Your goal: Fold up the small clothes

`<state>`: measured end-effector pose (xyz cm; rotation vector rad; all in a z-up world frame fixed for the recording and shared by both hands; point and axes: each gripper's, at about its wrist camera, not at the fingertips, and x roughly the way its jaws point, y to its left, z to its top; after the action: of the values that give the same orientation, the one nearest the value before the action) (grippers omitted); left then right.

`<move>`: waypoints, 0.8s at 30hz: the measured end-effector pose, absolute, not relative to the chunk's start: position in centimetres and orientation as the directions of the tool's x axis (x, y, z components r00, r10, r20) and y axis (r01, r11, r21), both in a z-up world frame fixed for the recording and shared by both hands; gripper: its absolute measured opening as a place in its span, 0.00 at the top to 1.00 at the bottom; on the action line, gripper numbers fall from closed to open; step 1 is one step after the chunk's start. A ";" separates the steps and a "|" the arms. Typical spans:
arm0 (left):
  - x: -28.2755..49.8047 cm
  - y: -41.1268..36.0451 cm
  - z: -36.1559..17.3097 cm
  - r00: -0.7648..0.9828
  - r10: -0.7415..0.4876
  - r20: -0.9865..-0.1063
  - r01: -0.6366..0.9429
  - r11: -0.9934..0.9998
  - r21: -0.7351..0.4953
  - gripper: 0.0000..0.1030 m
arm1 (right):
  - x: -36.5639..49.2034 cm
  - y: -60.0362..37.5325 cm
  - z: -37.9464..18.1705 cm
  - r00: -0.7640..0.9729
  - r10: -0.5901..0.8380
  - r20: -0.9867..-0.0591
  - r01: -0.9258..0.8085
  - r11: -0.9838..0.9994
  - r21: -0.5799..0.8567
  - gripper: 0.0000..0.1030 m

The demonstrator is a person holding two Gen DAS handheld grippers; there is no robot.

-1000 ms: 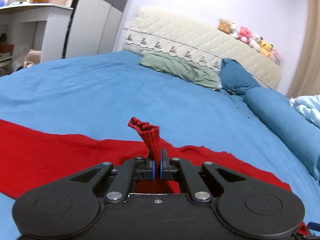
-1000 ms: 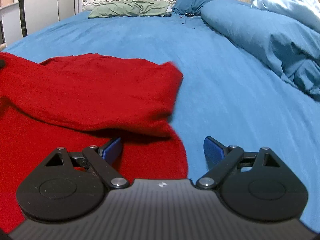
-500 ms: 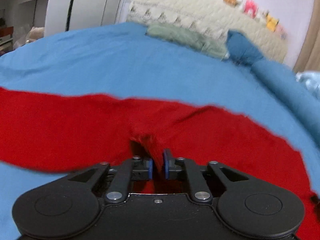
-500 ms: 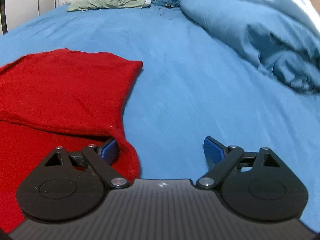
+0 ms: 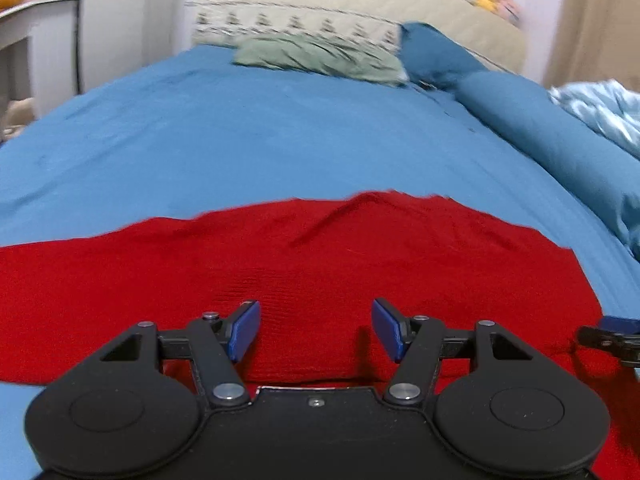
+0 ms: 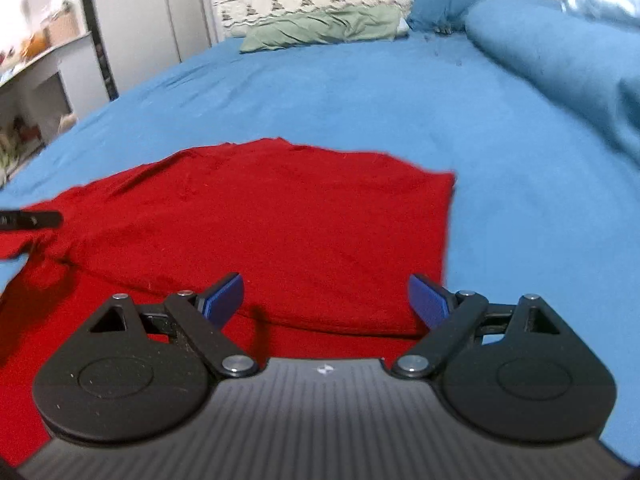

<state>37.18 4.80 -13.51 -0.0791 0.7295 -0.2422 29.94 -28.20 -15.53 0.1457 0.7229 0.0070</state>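
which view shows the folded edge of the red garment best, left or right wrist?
Right wrist. The red garment shows its upper layer ending in a clear fold line just ahead of the open right gripper, plus the right corner. The left wrist view shows mostly one flat red expanse with a crease; the fold line is barely visible beneath the open left gripper.

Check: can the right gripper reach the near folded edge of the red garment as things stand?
Probably yes: the right gripper is open, the red garment fold edge lies just ahead between its fingers, nothing covering it.
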 end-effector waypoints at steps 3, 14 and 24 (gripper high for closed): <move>37.2 4.1 -14.2 0.710 -0.255 -0.656 0.218 0.966 -0.140 0.36 | 29.9 -29.0 -17.4 0.720 0.029 -0.693 0.100 0.984 0.145 0.00; 38.4 3.7 -16.4 0.676 -0.280 -0.681 0.265 0.956 -0.130 0.32 | 31.7 -28.1 -14.3 0.764 0.044 -0.643 -0.024 0.999 0.040 0.00; 41.2 6.2 -16.6 0.678 -0.316 -0.664 0.221 0.949 -0.225 0.30 | 40.1 -31.1 -18.1 0.685 0.040 -0.728 0.124 0.978 0.170 0.00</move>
<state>41.18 6.22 -16.60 -0.1304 0.7696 -0.3024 40.13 -31.07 -18.05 0.2126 0.8171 -0.0477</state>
